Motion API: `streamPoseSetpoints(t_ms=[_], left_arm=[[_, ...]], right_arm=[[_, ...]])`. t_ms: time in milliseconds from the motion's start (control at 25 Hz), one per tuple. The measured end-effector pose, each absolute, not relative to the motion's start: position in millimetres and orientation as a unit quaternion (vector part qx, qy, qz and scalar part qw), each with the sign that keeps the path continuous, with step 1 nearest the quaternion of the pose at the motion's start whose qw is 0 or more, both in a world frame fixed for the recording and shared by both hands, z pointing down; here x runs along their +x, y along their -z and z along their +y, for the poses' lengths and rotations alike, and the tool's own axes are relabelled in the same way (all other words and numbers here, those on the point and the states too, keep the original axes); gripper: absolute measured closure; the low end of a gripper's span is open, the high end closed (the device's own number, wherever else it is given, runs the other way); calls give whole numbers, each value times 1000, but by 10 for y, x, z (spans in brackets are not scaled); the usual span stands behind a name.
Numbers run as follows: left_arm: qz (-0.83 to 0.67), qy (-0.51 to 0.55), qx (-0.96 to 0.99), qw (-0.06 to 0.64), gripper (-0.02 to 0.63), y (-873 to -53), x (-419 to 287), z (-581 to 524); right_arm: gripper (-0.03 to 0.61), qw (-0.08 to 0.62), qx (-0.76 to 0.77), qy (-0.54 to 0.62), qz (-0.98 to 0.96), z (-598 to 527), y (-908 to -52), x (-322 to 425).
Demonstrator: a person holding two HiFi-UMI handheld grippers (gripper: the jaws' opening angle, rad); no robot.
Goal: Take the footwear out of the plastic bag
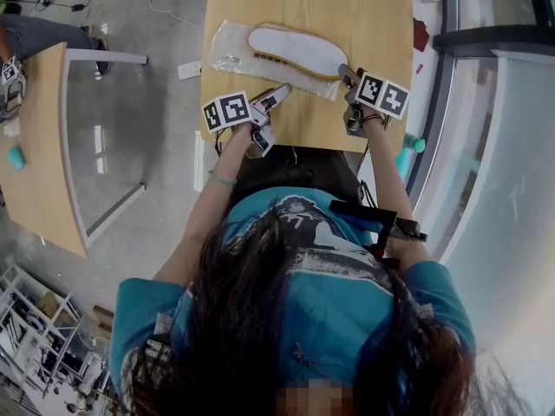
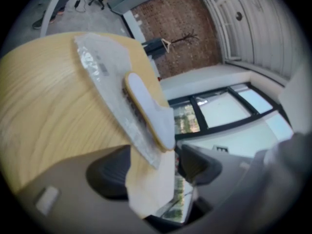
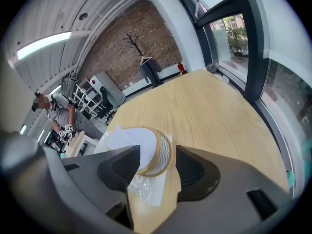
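Spread wide and empty, the left gripper's [image 2: 151, 167] jaws hover over the near table edge, just short of the bag's corner. The right gripper's [image 3: 156, 168] jaws are also apart; the slipper's [image 1: 295, 50] near end shows in their gap, but the pads do not press it. One slipper lies flat on top of one clear plastic bag [image 1: 224, 52], its long axis running side to side across the table [image 1: 347, 7], with one end toward the right gripper. The bag sticks out beyond the other end.
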State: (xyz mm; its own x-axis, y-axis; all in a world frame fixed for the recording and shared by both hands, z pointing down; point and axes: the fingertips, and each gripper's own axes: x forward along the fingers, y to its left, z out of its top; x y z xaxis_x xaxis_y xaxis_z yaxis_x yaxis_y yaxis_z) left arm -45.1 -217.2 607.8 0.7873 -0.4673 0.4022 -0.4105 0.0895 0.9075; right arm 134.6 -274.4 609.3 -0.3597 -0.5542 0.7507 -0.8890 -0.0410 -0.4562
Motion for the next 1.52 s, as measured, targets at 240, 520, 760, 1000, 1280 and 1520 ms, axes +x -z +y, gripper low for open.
streamPoseSetpoints(t_ms=[240, 520, 760, 1000, 1280, 1520], left_arm=[[-331, -10, 739, 587, 299, -5854, -517, -2188], [-311, -82, 818, 477, 305, -5641, -428, -2089], [-308, -110, 865, 381, 390, -5469, -358, -1939], [-333, -90, 888, 303, 543, -5267, -375, -1852], [-331, -79, 902, 265, 614, -5056, -193, -1556], [-340, -68, 904, 250, 614, -4833, 108, -1047]], right_arm=[[370, 180, 522, -430, -715, -2534, -5656, 1138], [371, 131, 479, -440, -748, -2210, -5310, 713], [389, 137, 453, -440, -763, -1828, -5268, 488], [464, 146, 453, -449, -757, -1474, -5294, 494], [527, 144, 450, -449, -758, -1111, -5239, 632], [554, 126, 438, -458, -763, -577, -5212, 839]])
